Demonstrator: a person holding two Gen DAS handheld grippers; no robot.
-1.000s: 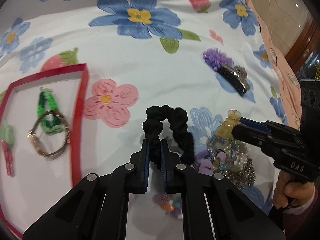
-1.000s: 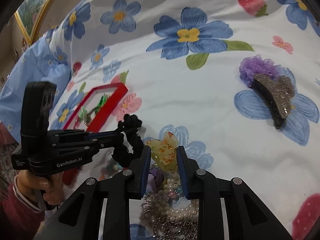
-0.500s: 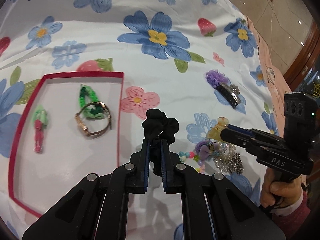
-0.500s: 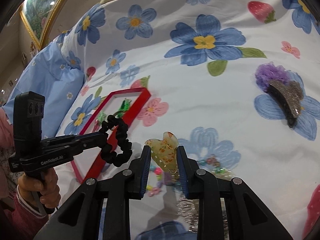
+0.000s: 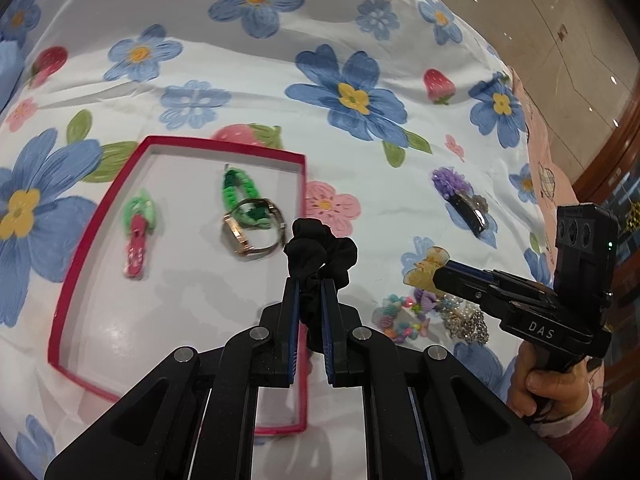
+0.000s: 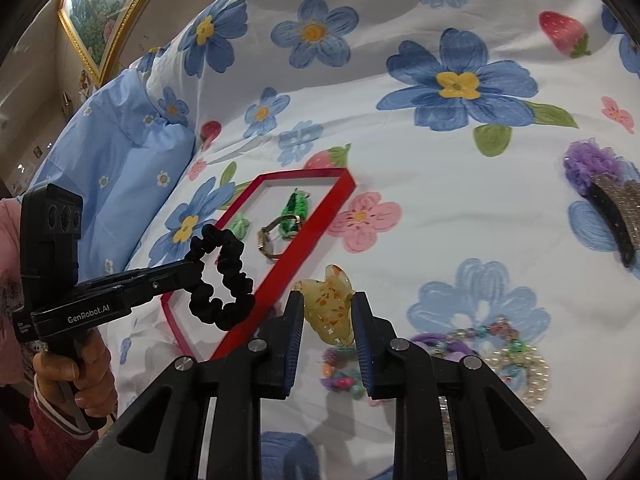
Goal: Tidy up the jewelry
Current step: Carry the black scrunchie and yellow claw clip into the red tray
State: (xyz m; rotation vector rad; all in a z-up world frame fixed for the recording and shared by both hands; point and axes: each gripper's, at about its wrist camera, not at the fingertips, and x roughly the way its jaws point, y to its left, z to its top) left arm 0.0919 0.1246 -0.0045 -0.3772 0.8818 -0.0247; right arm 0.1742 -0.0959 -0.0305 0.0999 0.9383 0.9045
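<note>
Underneath everything, a flower-printed bedspread (image 5: pixel 400 168) is spread across the bed. On it a red-rimmed tray (image 5: pixel 96 216) is set, and inside are seen a watch (image 5: pixel 256 232), a green braided band (image 5: pixel 236 190) and a pink-and-green clip (image 5: pixel 138 240). A black scrunchie (image 5: pixel 320 252) is clamped between the fingers of the left gripper (image 5: pixel 310 312) and held above the tray's right edge. An amber claw clip (image 6: pixel 330 310) is pinched by the right gripper (image 6: pixel 326 332) over a heap of beaded jewelry (image 6: pixel 496 352). Well apart to the right, a purple-and-black hair clip (image 5: pixel 464 200) is left lying.
</note>
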